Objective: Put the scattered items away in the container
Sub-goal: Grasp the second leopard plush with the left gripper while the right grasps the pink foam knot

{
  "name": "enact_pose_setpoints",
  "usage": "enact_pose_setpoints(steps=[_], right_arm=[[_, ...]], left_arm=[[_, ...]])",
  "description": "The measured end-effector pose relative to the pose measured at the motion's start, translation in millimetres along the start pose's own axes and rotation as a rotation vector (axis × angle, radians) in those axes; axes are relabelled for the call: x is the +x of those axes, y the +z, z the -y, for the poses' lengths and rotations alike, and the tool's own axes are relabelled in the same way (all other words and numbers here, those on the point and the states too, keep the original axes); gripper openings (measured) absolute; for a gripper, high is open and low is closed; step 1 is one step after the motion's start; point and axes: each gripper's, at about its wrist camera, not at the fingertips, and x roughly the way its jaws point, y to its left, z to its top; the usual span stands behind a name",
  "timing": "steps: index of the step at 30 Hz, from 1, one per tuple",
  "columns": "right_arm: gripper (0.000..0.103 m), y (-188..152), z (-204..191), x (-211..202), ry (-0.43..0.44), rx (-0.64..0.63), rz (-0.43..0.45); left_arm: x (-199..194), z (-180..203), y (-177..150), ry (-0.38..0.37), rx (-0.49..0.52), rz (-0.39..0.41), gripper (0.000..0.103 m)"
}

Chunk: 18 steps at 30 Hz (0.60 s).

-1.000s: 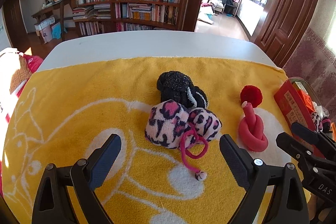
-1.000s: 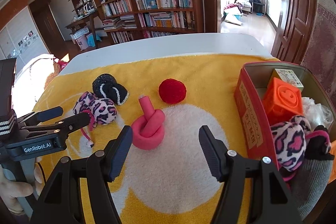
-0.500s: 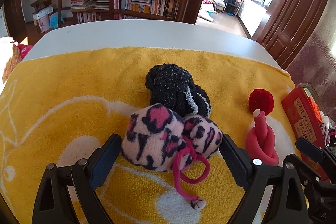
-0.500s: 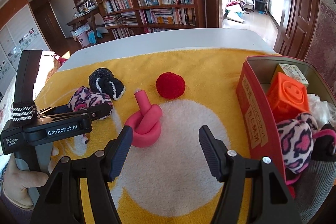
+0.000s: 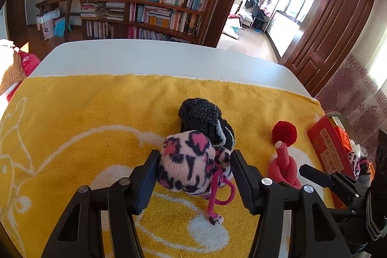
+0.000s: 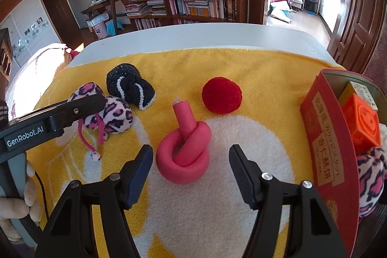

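Leopard sock bundle [image 5: 191, 166] sits on yellow towel [image 5: 84, 113], between the fingers of the left gripper [image 5: 193, 175]; jaws closing, pads at both flanks of the bundle, firm contact not certain. Long axis of bundle runs across the gap, pad to pad; its pink cord [image 5: 217, 195] trails toward the camera. Black sock bundle [image 5: 203, 120] touches it on the far side. Right gripper [image 6: 191, 161] open, holding nothing, poised over pink knotted tube [image 6: 183, 151], free end pointing away, toward red pompom [image 6: 221, 94]. Red box [image 6: 324, 137] at right holds 1 orange cube [image 6: 362, 125].
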Motion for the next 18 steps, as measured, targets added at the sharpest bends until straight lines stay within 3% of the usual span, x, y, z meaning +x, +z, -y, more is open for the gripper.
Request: enact_pose_setpoints(steps=[2,5,8,9,12,18], right_arm=[[0.069,0.6,-0.5,7.2,-0.01,0.002,-0.018],[0.069,1.0,-1.4,11.3,-0.031,-0.015,-0.012],[0.064,0.5,-3.8,11.8,-0.066,-0.034,-0.001],[0.05,-0.3,-4.5,11.0,-0.095,-0.044,0.003],[0.049,-4.1,-0.8,5.6,-0.102,-0.042,0.007],[0.049,-10.7,8.1,-24.0,-0.089,-0.007,0.065]], left_arm=[[4.1,-0.3,-0.3,0.001,0.001,-0.02,0.062],[8.6,-1.9,-2.6,0.003,-0.02,-0.037,0.083],[11.2,-0.1,-3.6,0.011,-0.015,-0.046,0.085],[12.2,0.9,-3.7,0.015,-0.011,-0.049,0.085],[17.4,5.0,-6.3,0.017,0.001,-0.069,0.096],[30.6,21.5,-11.5,0.1,0.072,-0.068,0.097]])
